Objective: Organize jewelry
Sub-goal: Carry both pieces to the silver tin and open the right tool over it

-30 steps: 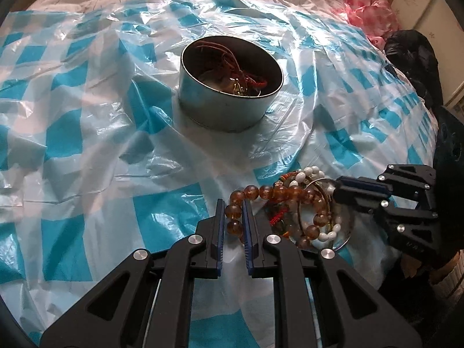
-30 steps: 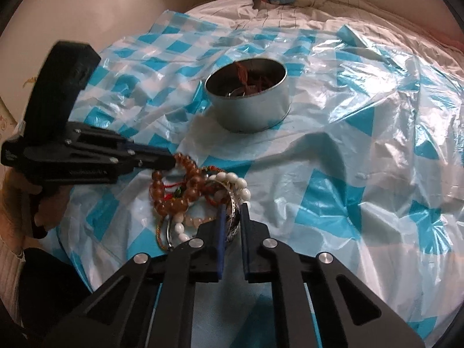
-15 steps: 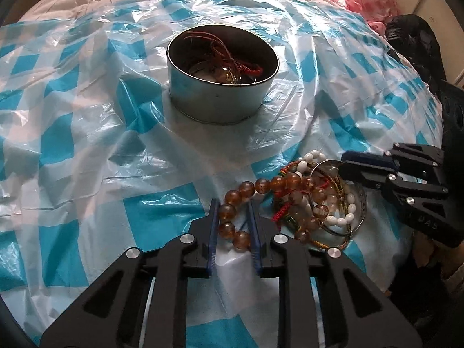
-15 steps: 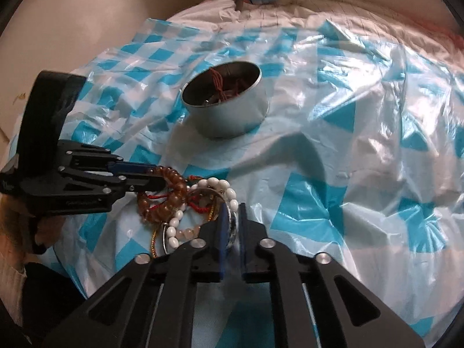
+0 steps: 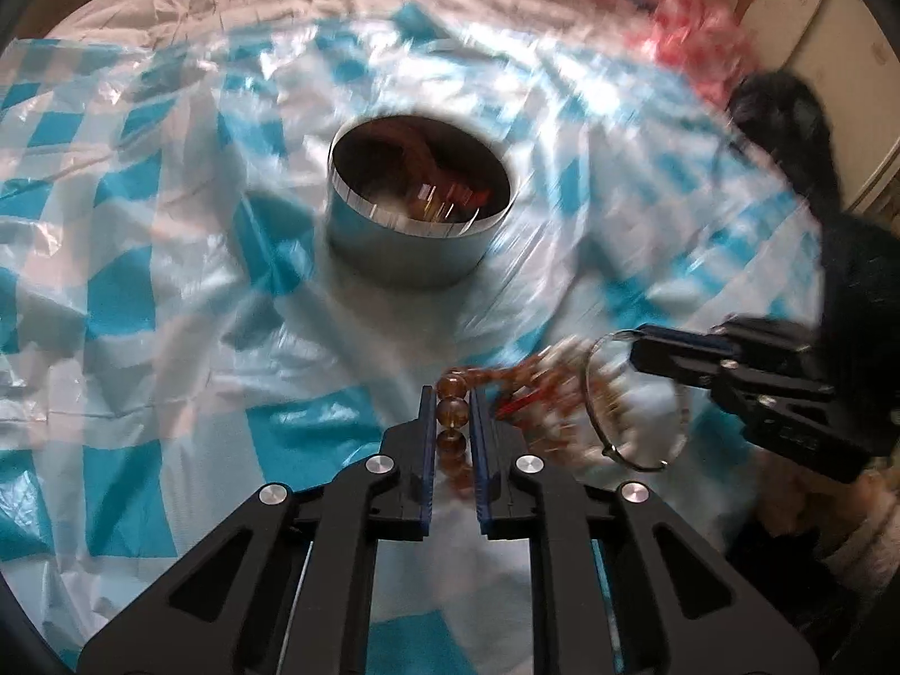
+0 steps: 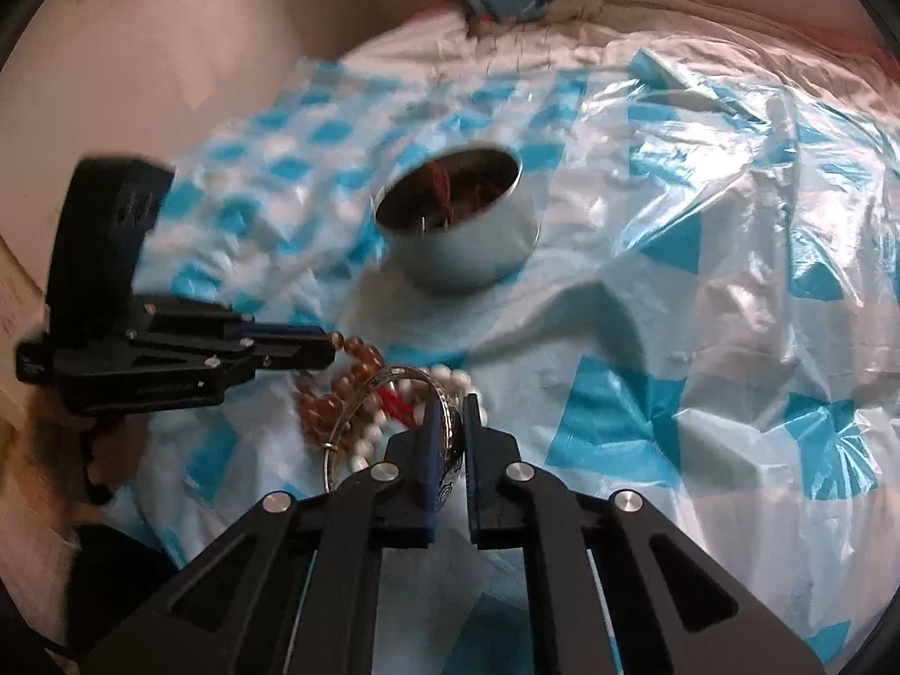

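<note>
My left gripper (image 5: 453,394) is shut on an amber bead bracelet (image 5: 453,413), several beads sitting between its fingers. My right gripper (image 6: 453,402) is shut on a silver bangle (image 6: 394,377); the bangle also shows in the left wrist view (image 5: 635,399). Both pieces are lifted off the sheet, tangled with white beads (image 6: 450,377) and a red cord (image 6: 394,396). A round metal tin (image 5: 419,214) holding red cords and other jewelry stands farther back; it also shows in the right wrist view (image 6: 458,225).
A crinkled blue-and-white checked plastic sheet (image 5: 140,292) covers a bed. Pink fabric (image 5: 697,39) and a black object (image 5: 787,118) lie at the far right. A wall (image 6: 169,45) stands at the left in the right wrist view.
Both grippers have lifted, raising the tangled jewelry off the sheet. The bangle now stands more upright in my right gripper. The views are motion-blurred.
</note>
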`<state>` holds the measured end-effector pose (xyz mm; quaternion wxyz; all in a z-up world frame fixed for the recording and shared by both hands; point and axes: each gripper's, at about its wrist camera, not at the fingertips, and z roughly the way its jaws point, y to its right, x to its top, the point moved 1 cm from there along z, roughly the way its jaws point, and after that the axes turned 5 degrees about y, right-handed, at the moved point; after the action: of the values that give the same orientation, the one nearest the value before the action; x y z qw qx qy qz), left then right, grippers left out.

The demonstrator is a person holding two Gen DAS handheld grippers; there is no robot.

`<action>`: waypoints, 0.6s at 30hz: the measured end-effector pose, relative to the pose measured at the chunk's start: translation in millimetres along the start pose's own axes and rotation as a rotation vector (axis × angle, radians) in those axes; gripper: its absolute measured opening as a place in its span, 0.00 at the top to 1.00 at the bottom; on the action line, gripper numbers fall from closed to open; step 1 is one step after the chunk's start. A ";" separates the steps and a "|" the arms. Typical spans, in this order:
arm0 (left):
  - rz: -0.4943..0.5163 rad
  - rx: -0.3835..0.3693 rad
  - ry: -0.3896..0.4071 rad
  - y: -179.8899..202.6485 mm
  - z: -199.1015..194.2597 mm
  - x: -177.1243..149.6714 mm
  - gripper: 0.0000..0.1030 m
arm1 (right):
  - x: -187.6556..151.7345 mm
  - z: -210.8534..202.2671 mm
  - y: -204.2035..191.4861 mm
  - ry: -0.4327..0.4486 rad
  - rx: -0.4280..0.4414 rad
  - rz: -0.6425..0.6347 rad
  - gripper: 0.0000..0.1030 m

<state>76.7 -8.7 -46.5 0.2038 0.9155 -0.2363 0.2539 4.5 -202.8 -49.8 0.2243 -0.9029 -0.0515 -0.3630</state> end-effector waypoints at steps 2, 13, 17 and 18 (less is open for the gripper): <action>-0.013 -0.028 0.034 2.2 -8.0 3.5 0.90 | 3.8 -9.3 4.2 0.043 0.008 0.025 0.92; -0.028 -0.155 0.167 18.7 -39.2 18.2 0.90 | 12.7 -23.2 18.2 0.130 0.030 0.104 0.92; -0.046 -0.143 0.186 19.2 -39.8 22.9 0.90 | 14.6 -24.8 22.8 0.145 0.045 0.135 0.92; -0.050 -0.139 0.191 18.8 -40.0 23.7 0.90 | 15.4 -25.4 23.2 0.150 0.050 0.138 0.92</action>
<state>69.9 -11.9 3.0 0.2945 0.8764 -0.2100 0.3180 5.6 -235.9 -31.7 0.2744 -0.8687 0.0189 -0.4120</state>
